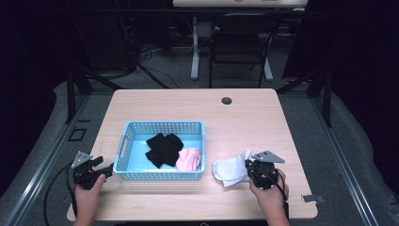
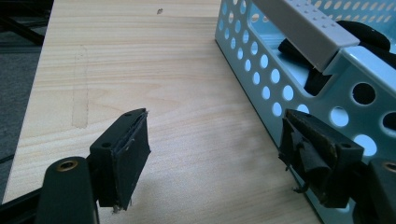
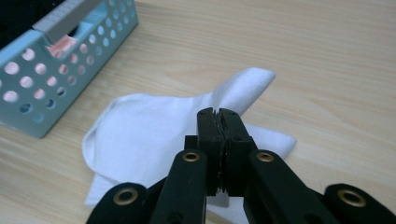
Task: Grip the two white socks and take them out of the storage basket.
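White sock (image 1: 230, 171) lying crumpled on the desk (image 1: 244, 117), near the front edge, just right of the blue basket (image 1: 162, 128). Right gripper (image 1: 249, 168) held over its right part, jaws pressed together with nothing visibly pinched between them; in the right gripper view the closed tips (image 3: 217, 116) poised above the white cloth (image 3: 154, 135), whether touching it cannot be told. Right hand (image 1: 270, 193) wrapped around the gripper body. Left gripper (image 1: 107, 169) low at the desk's front left, just beside the basket's left end, jaws wide apart and empty, bare wood between them in the left gripper view (image 2: 210, 154). Left hand (image 1: 88, 195) gripping its body. Farther in, inside the basket: black socks (image 1: 162, 148) in the middle, pink sock (image 1: 189, 159) against the front wall towards the right. Beyond, a round hole (image 1: 227, 100) near the desk's far edge.
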Demonstrator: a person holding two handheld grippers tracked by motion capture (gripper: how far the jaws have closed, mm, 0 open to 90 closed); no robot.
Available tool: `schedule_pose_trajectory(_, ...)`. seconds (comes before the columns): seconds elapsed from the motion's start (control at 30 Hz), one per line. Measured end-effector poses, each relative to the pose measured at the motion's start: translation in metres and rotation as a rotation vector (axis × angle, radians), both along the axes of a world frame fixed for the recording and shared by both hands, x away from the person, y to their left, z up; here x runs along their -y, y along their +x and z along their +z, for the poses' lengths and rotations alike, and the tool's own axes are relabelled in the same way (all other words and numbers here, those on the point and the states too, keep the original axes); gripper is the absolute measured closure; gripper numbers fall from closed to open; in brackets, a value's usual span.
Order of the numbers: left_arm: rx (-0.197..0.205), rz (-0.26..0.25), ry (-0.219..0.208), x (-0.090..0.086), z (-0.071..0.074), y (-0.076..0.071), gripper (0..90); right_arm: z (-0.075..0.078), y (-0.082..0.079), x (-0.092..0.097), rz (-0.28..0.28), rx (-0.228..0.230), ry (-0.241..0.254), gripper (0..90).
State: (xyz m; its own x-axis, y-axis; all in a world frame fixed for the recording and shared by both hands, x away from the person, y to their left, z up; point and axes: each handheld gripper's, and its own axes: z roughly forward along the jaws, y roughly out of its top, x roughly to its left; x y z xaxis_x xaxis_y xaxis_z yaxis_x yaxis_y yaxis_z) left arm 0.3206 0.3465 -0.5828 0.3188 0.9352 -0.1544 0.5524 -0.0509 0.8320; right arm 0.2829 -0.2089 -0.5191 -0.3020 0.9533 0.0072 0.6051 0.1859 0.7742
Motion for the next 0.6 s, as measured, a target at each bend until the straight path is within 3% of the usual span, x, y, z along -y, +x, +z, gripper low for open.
schedule_pose_trajectory(0.27, -0.001, -0.001, 0.002, 0.0, 0.0, 0.0, 23.9, -0.021, 0.0, 0.014, -0.037, -0.056, 0.021, 88.3)
schedule_pose_trajectory(0.6, 0.0, -0.001, -0.002, 0.0, 0.0, 0.0, 24.0, -0.031, -0.001, 0.027, -0.091, -0.075, 0.063, 83.1)
